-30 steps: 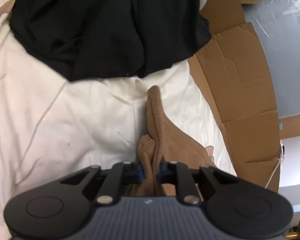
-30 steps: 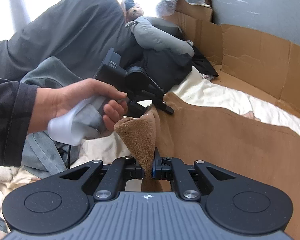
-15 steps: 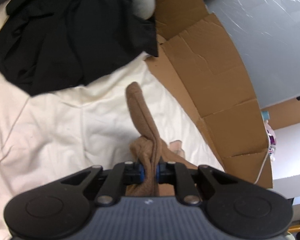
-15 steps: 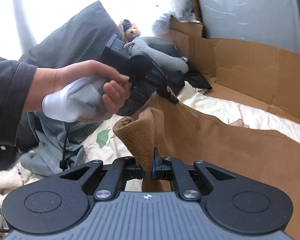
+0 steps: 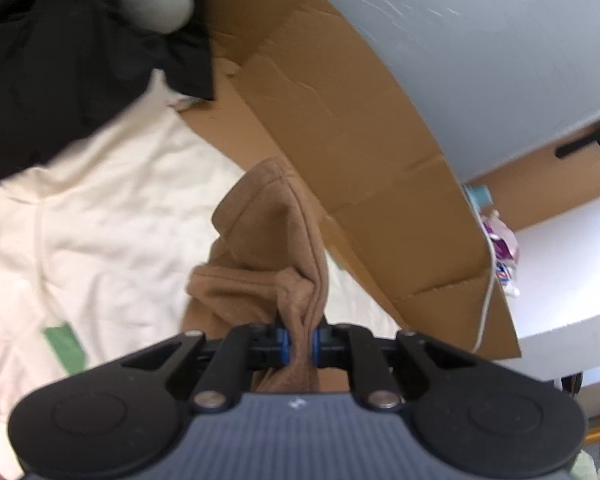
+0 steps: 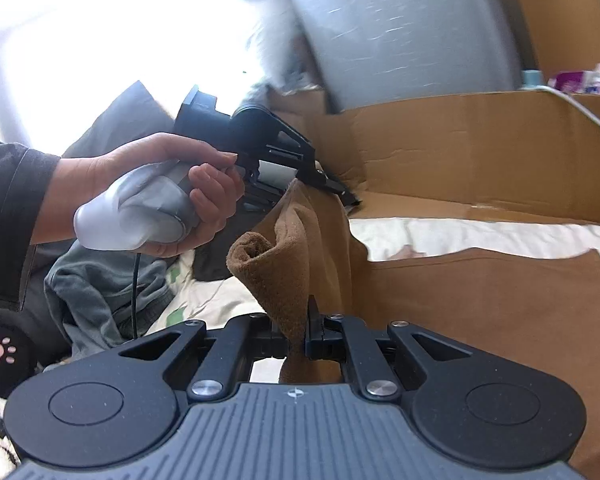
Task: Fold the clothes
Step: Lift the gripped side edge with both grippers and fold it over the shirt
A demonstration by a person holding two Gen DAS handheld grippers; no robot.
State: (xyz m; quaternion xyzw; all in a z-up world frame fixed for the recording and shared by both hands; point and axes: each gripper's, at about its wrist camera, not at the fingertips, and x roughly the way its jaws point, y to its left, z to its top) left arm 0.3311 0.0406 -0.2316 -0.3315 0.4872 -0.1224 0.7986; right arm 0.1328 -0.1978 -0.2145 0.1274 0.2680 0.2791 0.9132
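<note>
Across the cream bedsheet (image 6: 480, 232), inside the cardboard wall (image 6: 480, 144), a brown fleece garment (image 6: 480, 320) lies mostly spread, one edge lifted clear of the bed. Both tongs are clamped on that raised edge: the right tongs (image 6: 298, 334) pinch a curled corner, the left tongs (image 5: 298, 340) grip a bunched fold beside it. This looks like a fold being carried; next it calls for keeping both pinches level over the garment. Black clothing (image 5: 60, 80) lies beyond it.
</note>
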